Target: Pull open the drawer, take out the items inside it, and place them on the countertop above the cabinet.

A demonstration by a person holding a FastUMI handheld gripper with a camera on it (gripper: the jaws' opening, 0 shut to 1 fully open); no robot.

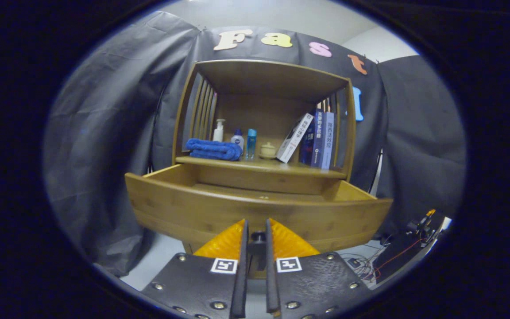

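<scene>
- Gripper (256, 230) clenched on small dark knob (258, 238) of pulled-out curved wooden drawer (193, 208).
- Risk: pulling off-axis could slip the knob or jam the drawer.

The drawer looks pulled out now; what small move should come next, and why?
Probably let go of the knob and lift the tool above the drawer front. Its fingers are closed on the knob, the drawer stands well out from the cabinet, and its inside is hidden behind the front.

Countertop (255, 165): towel (213, 149), bottles (251, 143), jar (267, 150), books (321, 138).
</scene>
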